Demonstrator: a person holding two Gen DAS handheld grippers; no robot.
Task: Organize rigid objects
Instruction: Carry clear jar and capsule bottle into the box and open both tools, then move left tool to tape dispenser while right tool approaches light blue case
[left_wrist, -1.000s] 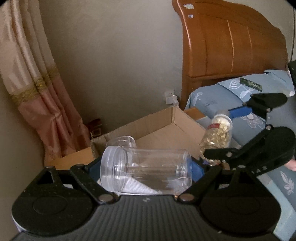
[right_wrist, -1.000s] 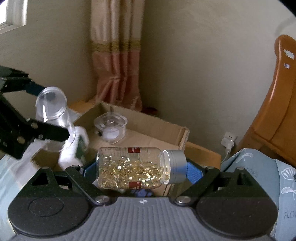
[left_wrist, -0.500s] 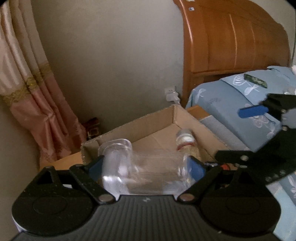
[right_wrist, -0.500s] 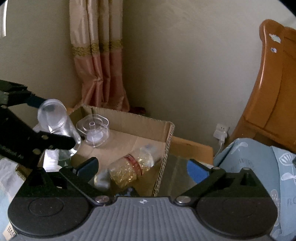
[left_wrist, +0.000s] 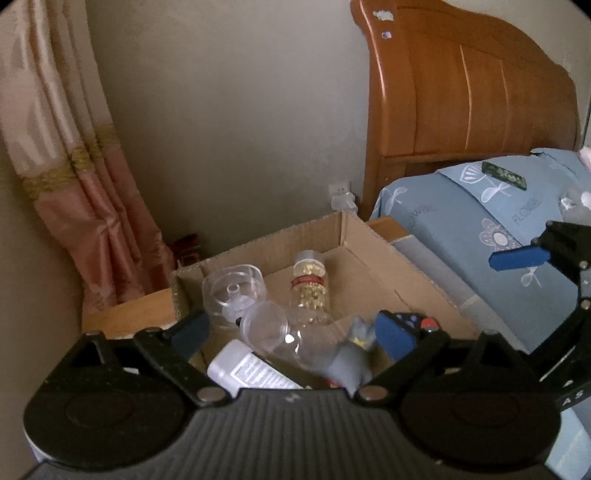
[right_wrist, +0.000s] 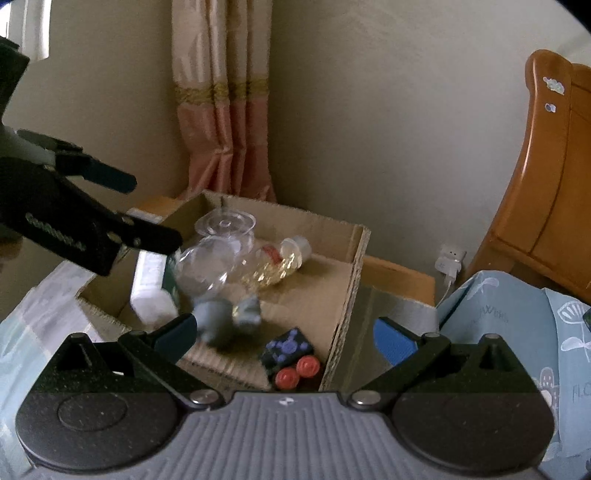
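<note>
A cardboard box (left_wrist: 373, 240) (right_wrist: 347, 266) sits by the bed. Inside lie a bottle of yellow capsules (left_wrist: 310, 291) (right_wrist: 277, 264), a clear empty jar (left_wrist: 277, 332) (right_wrist: 203, 266) on its side, a clear round container (left_wrist: 232, 291) (right_wrist: 225, 225), a white tube (left_wrist: 247, 371), a grey toy figure (left_wrist: 351, 358) (right_wrist: 221, 317) and a dark toy with red wheels (right_wrist: 291, 356). My left gripper (left_wrist: 291, 332) is open and empty above the box's near side. My right gripper (right_wrist: 284, 334) is open and empty above the box's right edge.
A bed with blue bedding (left_wrist: 480, 221) and a wooden headboard (left_wrist: 461, 92) stands to the right. A pink curtain (left_wrist: 85, 203) hangs at the left. A wall socket with a plug (left_wrist: 341, 195) is behind the box. A wooden surface (left_wrist: 125, 314) lies under the box.
The right gripper opened and let the capsule bottle fall into the box. Then the left gripper opened and let the clear jar fall in. Both grippers have pulled up.
</note>
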